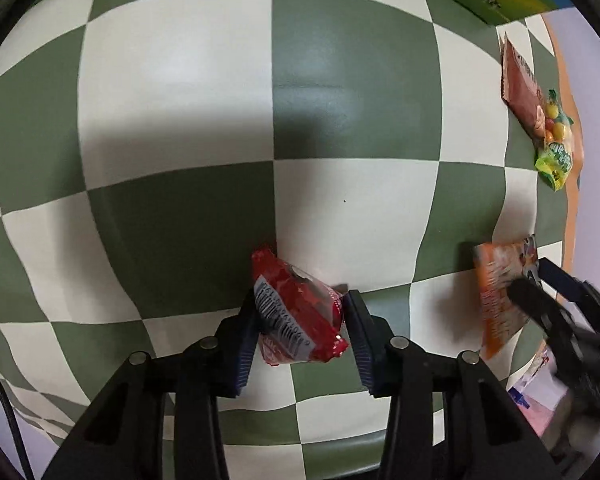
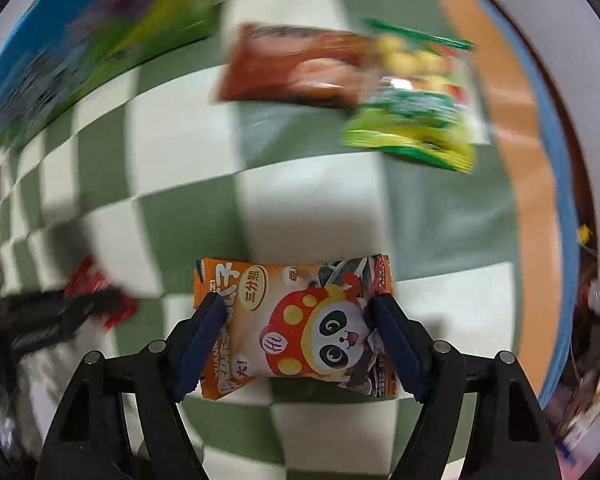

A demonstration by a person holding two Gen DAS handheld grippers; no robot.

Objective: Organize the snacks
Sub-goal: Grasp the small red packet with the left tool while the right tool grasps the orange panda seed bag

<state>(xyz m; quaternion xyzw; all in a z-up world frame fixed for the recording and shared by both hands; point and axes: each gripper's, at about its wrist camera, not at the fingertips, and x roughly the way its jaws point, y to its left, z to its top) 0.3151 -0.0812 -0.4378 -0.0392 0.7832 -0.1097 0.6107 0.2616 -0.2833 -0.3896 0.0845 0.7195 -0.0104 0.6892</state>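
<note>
A red snack packet (image 1: pixel 288 320) with a white barcode label sits between the pads of my left gripper (image 1: pixel 302 298), which is shut on it just above the green-and-white checked cloth (image 1: pixel 340 80). To its right, an orange packet (image 2: pixel 300 332) printed with a panda is pinched by its two side edges in my right gripper (image 2: pixel 296 304). The left wrist view shows the same orange packet (image 1: pixel 496 288) and the blurred right gripper (image 1: pixel 540 300) at the right edge. In the right wrist view the left gripper (image 2: pixel 80 312) and red packet (image 2: pixel 84 276) appear blurred at the left.
A brown packet (image 2: pixel 292 64) and a green-yellow candy bag (image 2: pixel 416 120) lie together at the cloth's far side near an orange border (image 2: pixel 512 160). A colourful printed box (image 2: pixel 80 48) stands along the back. Wide checked cloth lies ahead of the left gripper.
</note>
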